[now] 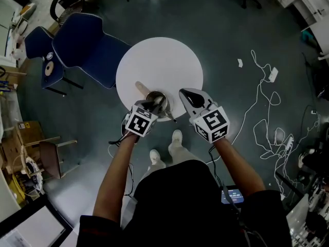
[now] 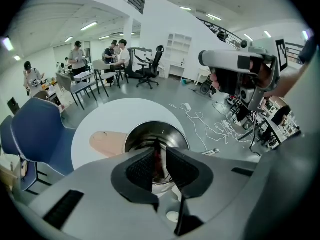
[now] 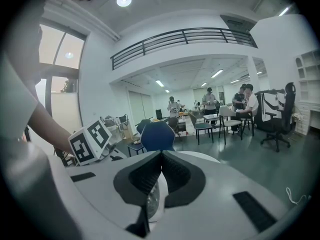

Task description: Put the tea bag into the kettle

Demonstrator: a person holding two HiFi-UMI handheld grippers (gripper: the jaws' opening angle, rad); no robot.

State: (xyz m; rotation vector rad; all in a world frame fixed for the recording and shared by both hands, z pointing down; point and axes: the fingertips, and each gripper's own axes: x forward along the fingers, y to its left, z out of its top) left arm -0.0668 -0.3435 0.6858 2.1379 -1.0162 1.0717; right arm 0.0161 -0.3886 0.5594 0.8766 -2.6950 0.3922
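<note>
A steel kettle (image 1: pixel 158 101) with a wooden handle (image 1: pixel 141 88) stands open near the front edge of the round white table (image 1: pixel 169 60). My left gripper (image 1: pixel 150 107) hangs right over the kettle's mouth (image 2: pixel 150 134). Its jaws are shut on a thin reddish tea bag (image 2: pixel 158 160) that dangles above the opening. My right gripper (image 1: pixel 188 98) is to the right of the kettle, over the table's edge, with its jaws shut and nothing in them. In the right gripper view, the kettle's shiny side (image 3: pixel 151 200) shows below the right gripper (image 3: pixel 161 154).
Two blue chairs (image 1: pixel 85 45) stand left of the table. White cables (image 1: pixel 264 115) trail over the floor at the right. The person's shoes (image 1: pixel 176 137) are just below the table's front edge. People sit at desks (image 3: pixel 235 116) far off.
</note>
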